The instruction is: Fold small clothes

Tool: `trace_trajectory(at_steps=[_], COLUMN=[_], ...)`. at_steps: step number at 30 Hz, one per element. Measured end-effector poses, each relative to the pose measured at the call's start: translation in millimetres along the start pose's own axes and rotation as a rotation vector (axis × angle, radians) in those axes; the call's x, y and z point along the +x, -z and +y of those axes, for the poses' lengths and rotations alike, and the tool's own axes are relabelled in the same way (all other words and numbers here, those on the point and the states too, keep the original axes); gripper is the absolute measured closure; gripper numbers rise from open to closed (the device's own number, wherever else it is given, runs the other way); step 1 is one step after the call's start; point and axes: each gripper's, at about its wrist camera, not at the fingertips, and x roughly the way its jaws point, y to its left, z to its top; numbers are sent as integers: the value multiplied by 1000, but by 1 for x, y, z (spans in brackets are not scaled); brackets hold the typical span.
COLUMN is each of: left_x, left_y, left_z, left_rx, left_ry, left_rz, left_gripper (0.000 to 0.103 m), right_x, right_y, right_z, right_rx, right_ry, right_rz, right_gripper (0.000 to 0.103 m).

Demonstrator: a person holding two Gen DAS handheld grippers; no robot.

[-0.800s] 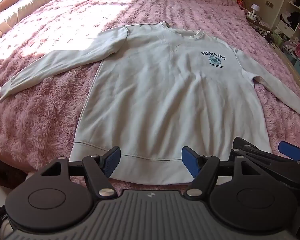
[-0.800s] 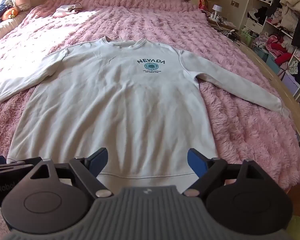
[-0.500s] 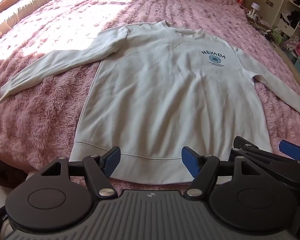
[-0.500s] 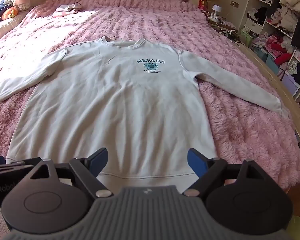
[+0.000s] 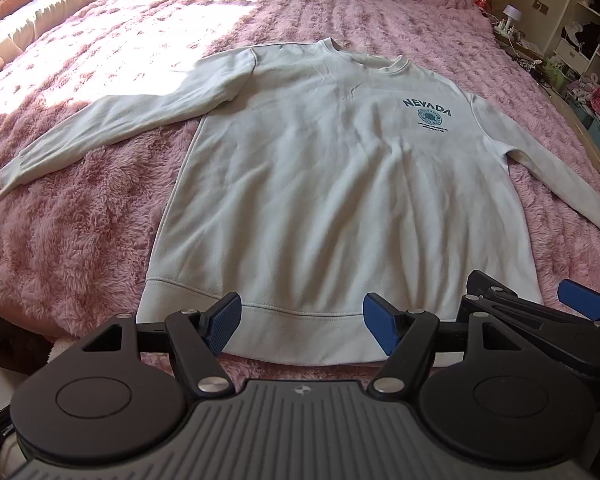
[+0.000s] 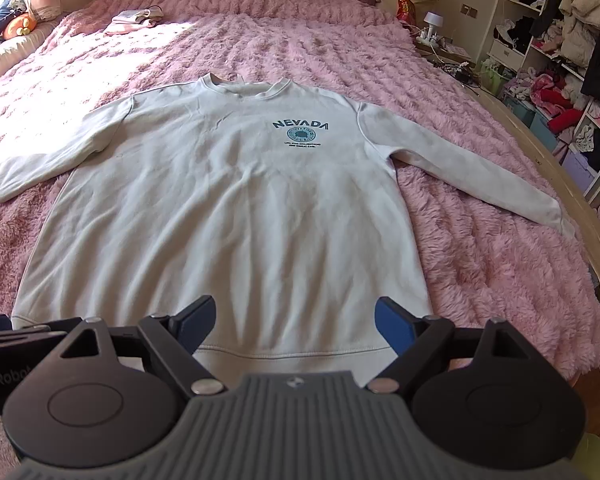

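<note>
Pink bedspread (image 5: 80,240), sweatshirt (image 5: 332,184) flat, unchanged since earlier.

One white sweatshirt (image 5: 320,184); one pink bedspread (image 5: 80,248); two hand-held grippers, left (image 5: 302,322) and right (image 6: 294,326)

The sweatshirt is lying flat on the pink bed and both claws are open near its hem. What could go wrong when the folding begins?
1. The fluffy pink blanket may snag in a claw, so it could lift with the sweatshirt.
2. The left claw and right claw hover close together at the hem; they may collide.
3. Both sleeves lie spread wide, so they may drag and wrinkle.
</note>
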Motion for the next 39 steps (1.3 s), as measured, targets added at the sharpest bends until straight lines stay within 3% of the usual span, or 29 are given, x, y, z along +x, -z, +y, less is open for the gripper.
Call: trace_trajectory(at_steps=[39], left_x=[-1], left_y=[-3], left_z=[-2], left_rx=[5], left_ry=[-10], left_rz=[3], left_gripper=[21], right_x=[0], right_y=[-2], right_z=[1], right_rx=[-9], right_ry=[5], right_rz=[-6], right_gripper=[21])
